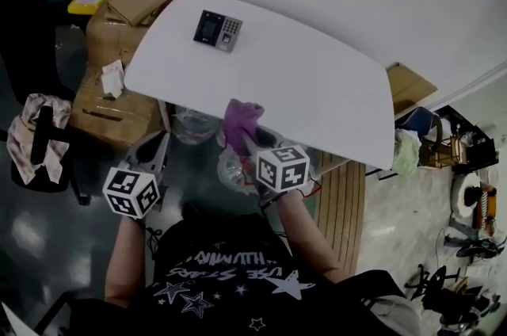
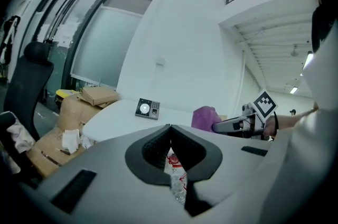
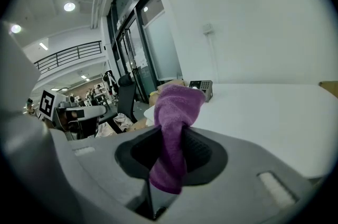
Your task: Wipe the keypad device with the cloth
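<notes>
Person in a black T-shirt (image 1: 238, 275) printed with white stars and lettering. Grey left gripper (image 2: 170, 133) and right gripper (image 3: 172, 138) carry white cubes (image 1: 131, 192) with black square markers; jaws have dark ribbed lining.

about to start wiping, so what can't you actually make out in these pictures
1. Keypad device: key labels and any dirt are too small in every view, and the head view is dim.
2. Cloth: in the head view, the right gripper hides its clamped part.
3. Clear plastic: only a sliver shows past the left gripper's closed jaws, so it cannot be identified.
</notes>
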The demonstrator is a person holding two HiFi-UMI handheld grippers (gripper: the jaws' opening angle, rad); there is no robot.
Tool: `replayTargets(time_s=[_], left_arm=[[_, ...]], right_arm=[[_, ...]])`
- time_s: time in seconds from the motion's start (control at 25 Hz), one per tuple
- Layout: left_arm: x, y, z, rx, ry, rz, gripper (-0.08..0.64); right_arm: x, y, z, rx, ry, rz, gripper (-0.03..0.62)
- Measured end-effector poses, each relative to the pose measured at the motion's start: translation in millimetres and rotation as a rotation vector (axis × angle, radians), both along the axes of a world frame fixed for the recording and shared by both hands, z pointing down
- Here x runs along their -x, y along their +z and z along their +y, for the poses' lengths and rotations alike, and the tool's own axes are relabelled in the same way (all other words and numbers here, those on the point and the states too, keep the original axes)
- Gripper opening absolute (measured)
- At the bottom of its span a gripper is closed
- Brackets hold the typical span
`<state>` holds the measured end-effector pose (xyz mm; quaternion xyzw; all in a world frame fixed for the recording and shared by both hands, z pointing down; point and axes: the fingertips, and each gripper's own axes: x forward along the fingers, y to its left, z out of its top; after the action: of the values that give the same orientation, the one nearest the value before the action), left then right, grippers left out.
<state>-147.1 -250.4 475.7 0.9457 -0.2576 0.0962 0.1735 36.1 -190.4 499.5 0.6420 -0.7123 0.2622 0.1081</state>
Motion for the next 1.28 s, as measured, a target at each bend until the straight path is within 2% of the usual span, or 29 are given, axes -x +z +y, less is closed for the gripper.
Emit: replayTargets(time_s=[0.2, 0.4, 0.68, 0.96, 1.28], left_arm=[[19, 6, -21, 0.000, 0.057, -0.003, 0.008], [29, 8, -32, 0.015, 0.058, 0.015, 0.008], [33, 13, -51, 0.027, 0.054, 0.012, 0.008], [27, 16, -83, 0.021, 0.050, 0.003, 0.008], [5, 20, -142, 0.022, 0.041, -0.004, 0.008]], right_arm=[[22, 5, -11, 0.003, 0.051, 0.006, 0.098], [31, 11, -14, 0.031, 0.072, 0.011, 0.098], [25, 7, -33, 0.023, 0.101, 0.012, 0.098], [17, 13, -69, 0.020, 0.107, -0.003, 0.098], [-3, 21, -133, 0.019, 0.093, -0.016, 0.098]])
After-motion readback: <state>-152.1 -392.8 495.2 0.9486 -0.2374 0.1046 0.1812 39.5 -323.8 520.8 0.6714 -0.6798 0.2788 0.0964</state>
